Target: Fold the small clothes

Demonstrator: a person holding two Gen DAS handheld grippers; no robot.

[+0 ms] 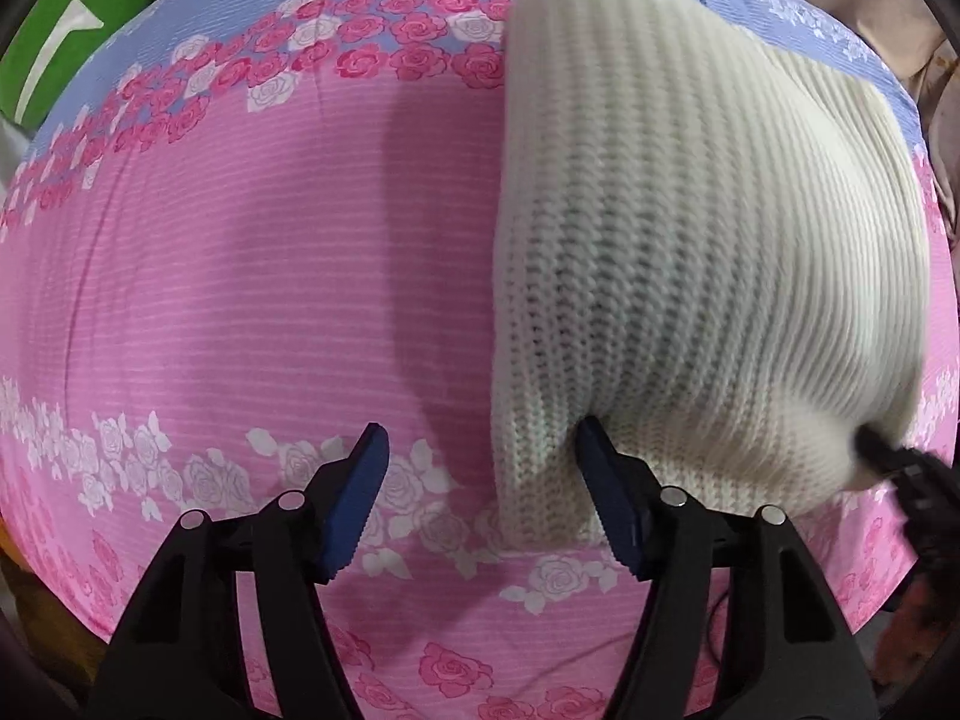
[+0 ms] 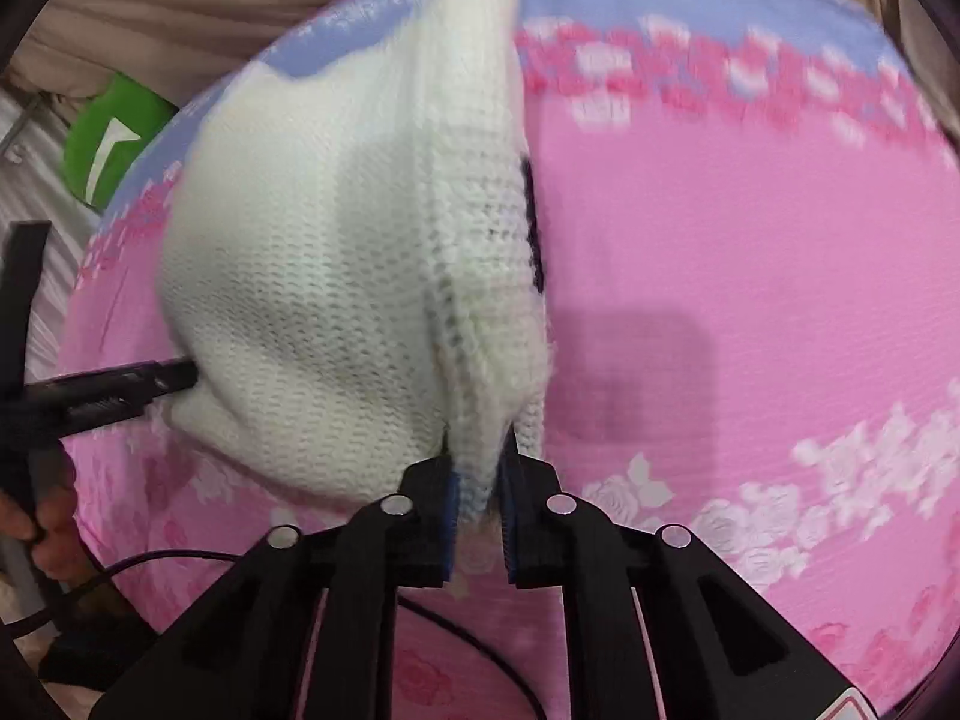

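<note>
The right gripper (image 2: 477, 462) pinches the white knit garment's (image 2: 312, 276) corner; the left gripper (image 1: 480, 450) gapes, one finger merely touching fabric. With only one corner held, the loose side may sag and skew the fold.

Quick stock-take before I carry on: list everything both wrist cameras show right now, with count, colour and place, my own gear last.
knitted garment: one, cream-white ribbed knit, lifted above the sheet, near edge pinched at the right.
dark patch: one, black, on the garment's right edge in the right wrist view; too blurred to identify.
bed sheet: one, pink with rose bands and a blue border, under everything.
green item: one, green with a white mark, beyond the sheet's far left corner.
cable: one, black, on the sheet near the right gripper.
left gripper: one, black with blue pads, jaws open, right pad against the knit.
right gripper: one, black, jaws shut on the garment's edge.
</note>
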